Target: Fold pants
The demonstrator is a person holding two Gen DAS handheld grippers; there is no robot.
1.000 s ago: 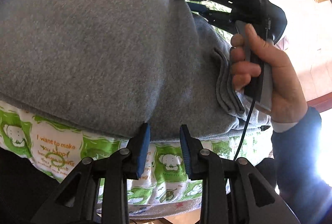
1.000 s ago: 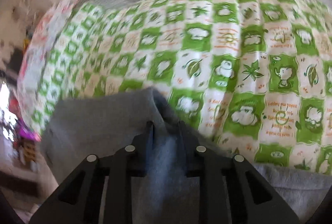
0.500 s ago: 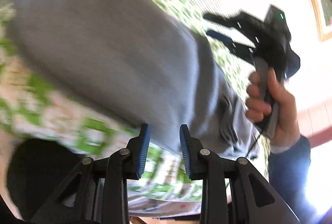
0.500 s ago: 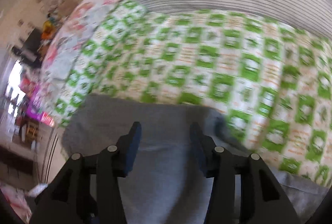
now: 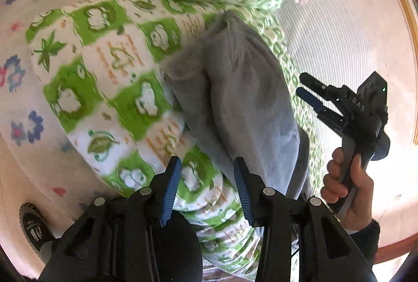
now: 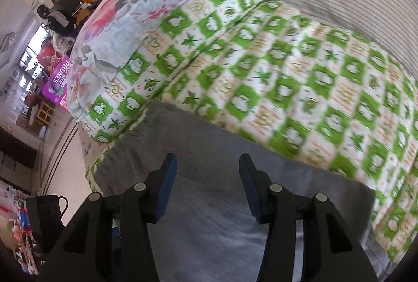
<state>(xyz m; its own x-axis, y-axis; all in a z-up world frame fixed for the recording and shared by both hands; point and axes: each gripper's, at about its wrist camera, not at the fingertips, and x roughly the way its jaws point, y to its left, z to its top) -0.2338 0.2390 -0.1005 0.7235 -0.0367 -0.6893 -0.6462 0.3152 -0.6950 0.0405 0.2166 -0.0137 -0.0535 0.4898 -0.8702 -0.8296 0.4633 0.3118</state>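
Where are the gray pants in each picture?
Left wrist view: the gray pants lie folded in the middle, running from the upper centre down to the right, between the left tongs and the right tongs.
Right wrist view: the pants fill the lower middle, under the open right tongs.
Shared landmark: the green and white checked blanket under the pants.
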